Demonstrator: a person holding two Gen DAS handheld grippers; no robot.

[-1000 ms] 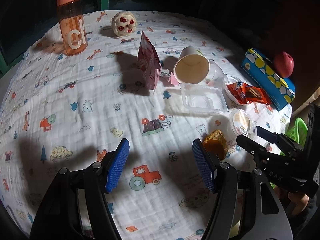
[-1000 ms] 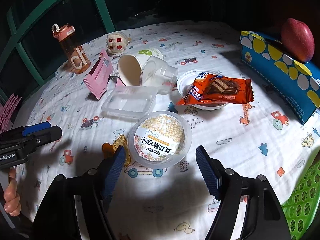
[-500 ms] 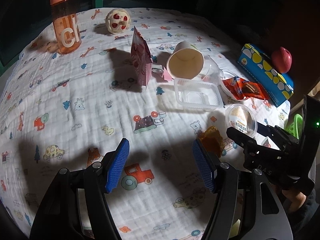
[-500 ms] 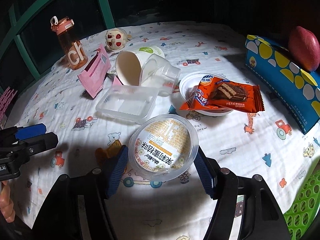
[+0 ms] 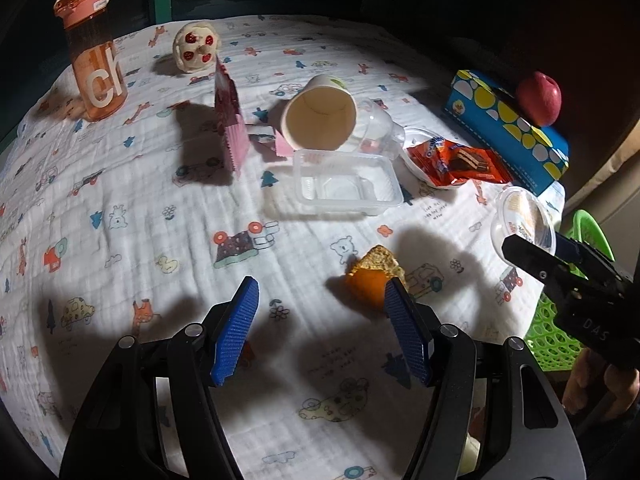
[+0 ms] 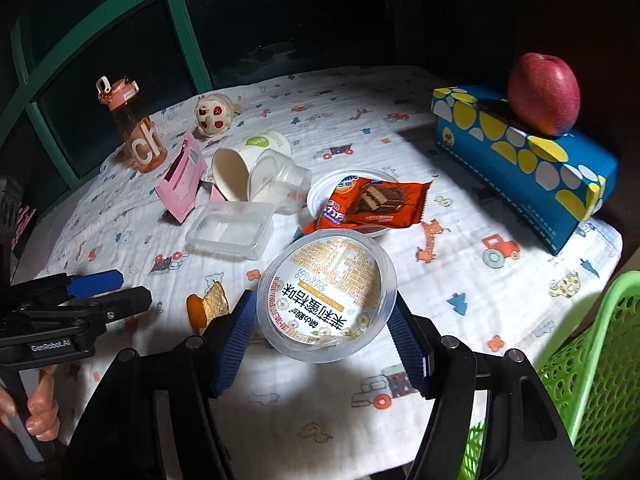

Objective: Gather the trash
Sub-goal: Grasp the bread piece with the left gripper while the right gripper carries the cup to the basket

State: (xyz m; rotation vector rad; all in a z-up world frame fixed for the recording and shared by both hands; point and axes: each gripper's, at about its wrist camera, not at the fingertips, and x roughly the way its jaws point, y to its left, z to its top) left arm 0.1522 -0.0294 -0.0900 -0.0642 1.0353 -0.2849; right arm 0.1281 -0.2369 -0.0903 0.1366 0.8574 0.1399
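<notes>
tablecloth (image 6: 460, 280): soft quilted cloth | pudding cup (image 6: 326, 300): clear glossy plastic | wafer wrapper (image 6: 372, 204): shiny foil

I count ahead of my tools: one orange bottle (image 6: 134, 130), one paper cup (image 6: 244, 170), one clear tray (image 6: 230, 232), one pink pouch (image 6: 182, 178), one wafer wrapper (image 6: 370, 202), one lidded tub (image 6: 328, 300), one peel scrap (image 6: 208, 308), one apple (image 6: 544, 94), one blue box (image 6: 524, 160), one green basket (image 6: 592, 360).
</notes>
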